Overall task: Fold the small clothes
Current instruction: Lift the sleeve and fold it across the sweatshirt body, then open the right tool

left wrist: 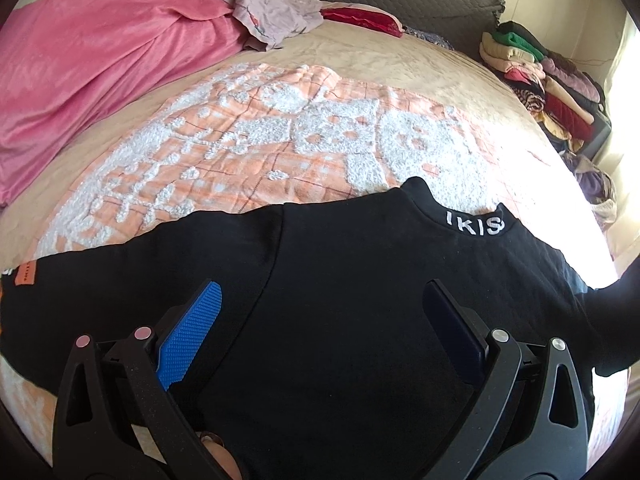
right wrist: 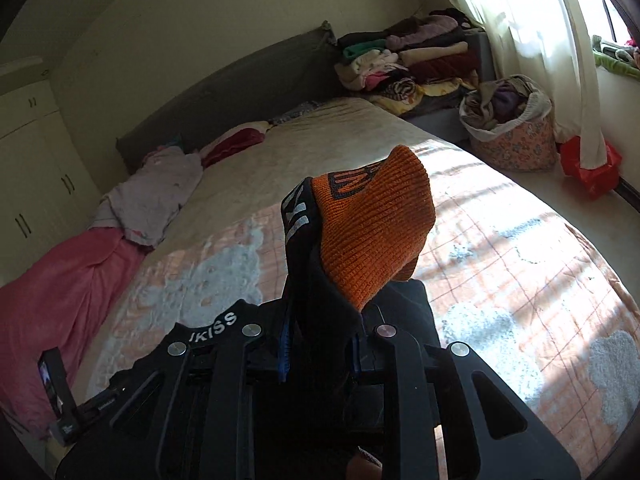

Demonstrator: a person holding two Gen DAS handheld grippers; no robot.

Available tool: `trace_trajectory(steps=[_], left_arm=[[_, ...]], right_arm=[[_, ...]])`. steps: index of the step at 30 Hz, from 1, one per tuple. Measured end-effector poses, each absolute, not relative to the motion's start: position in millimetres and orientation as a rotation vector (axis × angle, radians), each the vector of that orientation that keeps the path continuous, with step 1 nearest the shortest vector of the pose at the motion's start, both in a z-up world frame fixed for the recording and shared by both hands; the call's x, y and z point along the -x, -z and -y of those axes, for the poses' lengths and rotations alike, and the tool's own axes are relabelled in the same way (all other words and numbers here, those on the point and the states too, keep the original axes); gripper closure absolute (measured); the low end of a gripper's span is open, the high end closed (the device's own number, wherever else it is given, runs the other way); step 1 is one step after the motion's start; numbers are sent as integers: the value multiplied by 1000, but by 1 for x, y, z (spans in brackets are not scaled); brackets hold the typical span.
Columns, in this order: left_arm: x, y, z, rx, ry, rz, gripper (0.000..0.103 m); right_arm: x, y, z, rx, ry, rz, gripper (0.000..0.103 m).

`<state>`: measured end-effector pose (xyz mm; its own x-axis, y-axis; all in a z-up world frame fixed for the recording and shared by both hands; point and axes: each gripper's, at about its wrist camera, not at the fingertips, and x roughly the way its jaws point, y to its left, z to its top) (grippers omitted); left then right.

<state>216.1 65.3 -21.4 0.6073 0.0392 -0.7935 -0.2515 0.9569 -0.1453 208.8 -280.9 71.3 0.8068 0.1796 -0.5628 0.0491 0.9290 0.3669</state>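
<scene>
A black sweatshirt lies flat on the bed, its collar with white letters at the far right and one sleeve stretched left. My left gripper is open just above its chest, blue pads spread wide and empty. My right gripper is shut on the other sleeve's end and holds it up; the orange ribbed cuff stands above the jaws. The collar also shows in the right wrist view, below left of that gripper.
An orange and white patterned blanket covers the bed. A pink blanket and lilac clothes lie at the far left. Folded clothes are stacked by the headboard. A full laundry basket stands beside the bed.
</scene>
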Motion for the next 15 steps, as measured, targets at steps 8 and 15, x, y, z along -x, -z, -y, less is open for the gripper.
trace_trajectory(steps=[8,15], left_arm=[[-209,18,-91,457,-47,-850,8],[-207,22,-107,587,10,-841,8]], right_arm=[[-217,-67,205,-300,-195,-651,83],[-223,-51,149,-266,-284,-694,83]])
